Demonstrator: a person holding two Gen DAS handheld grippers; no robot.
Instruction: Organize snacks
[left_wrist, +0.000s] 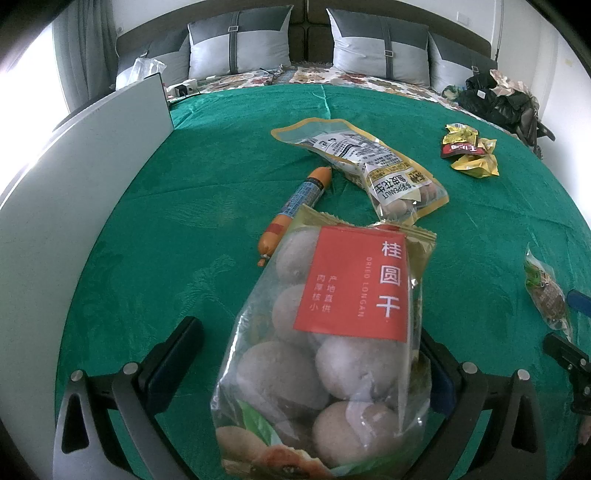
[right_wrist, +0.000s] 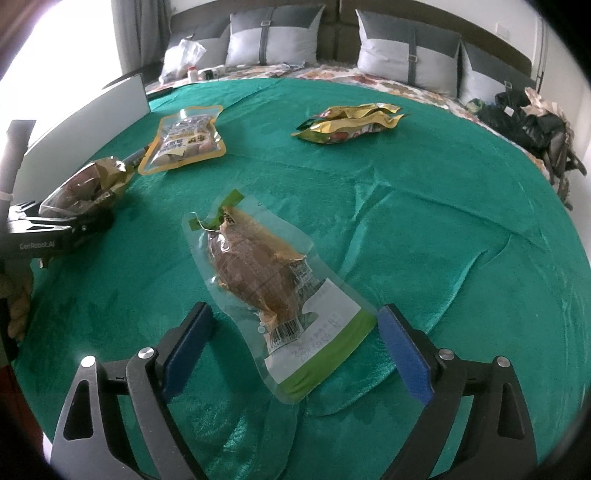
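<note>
Spreading wide, the right gripper (right_wrist: 295, 354) stood released above a green bedspread (right_wrist: 406, 221), its blue pads apart on either side of a clear vacuum-packed meat snack (right_wrist: 266, 280) that lay flat between them, touching neither pad. Open cloth stretched ahead and to the right of this gripper as far as the bed's edge. Farther ahead lay a small heap of gold snack packets (right_wrist: 347, 122); ahead to the left lay a peanut pouch (right_wrist: 184, 138). To the far left, the left gripper (left_wrist: 306, 369) carried a clear bag of dried longan (left_wrist: 325, 332) lifted off the cloth; whether both pads pressed it could not be told. Just beyond that bag lay an orange sausage stick (left_wrist: 295, 199), and a white board (left_wrist: 85, 177) stood upright along the left edge. Grey pillows (right_wrist: 273, 37) lined the headboard.
</note>
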